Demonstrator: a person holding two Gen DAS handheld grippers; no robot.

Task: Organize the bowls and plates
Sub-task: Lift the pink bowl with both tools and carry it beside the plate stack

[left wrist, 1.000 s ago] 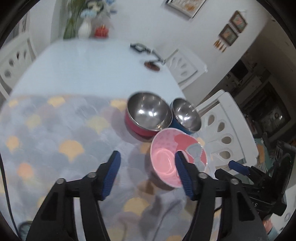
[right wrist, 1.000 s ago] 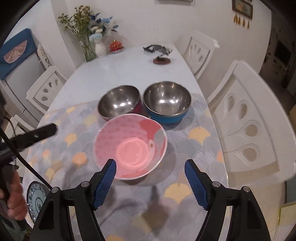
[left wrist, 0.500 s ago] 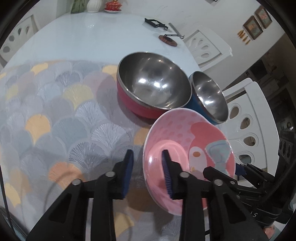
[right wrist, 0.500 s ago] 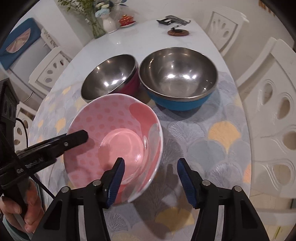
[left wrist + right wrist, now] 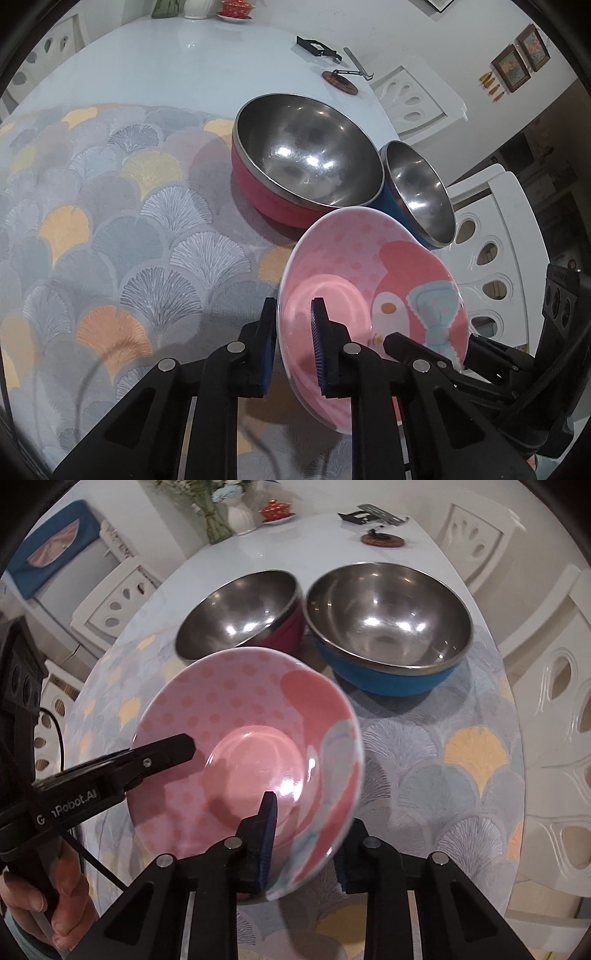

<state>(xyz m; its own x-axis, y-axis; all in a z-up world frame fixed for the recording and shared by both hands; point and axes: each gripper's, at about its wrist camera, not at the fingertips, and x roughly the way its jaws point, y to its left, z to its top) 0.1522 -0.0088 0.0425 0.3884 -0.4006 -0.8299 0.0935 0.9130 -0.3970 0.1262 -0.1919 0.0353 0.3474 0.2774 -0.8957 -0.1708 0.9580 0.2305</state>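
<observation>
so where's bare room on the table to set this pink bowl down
Free: the patterned mat left of the red bowl, and the bare white tabletop behind it, up to the phone stand. Crowded: the far right, where the red and blue bowl sit together right behind the pink bowl.

A white glossy table (image 5: 192, 70) carries everything. Its near part is covered by a placemat (image 5: 110, 229) printed with grey, yellow and orange fan shapes. On the placemat stand two steel-lined bowls touching or nearly touching: a red bowl (image 5: 295, 173) and a blue bowl (image 5: 388, 627). At the far end of the table, on the bare white top, sit a white vase (image 5: 240, 515) with flowers, a small red lidded dish (image 5: 275, 511) on a saucer just beside it, and, well apart from these, a black phone stand (image 5: 373, 517) with a round brown base (image 5: 382, 539).
</observation>
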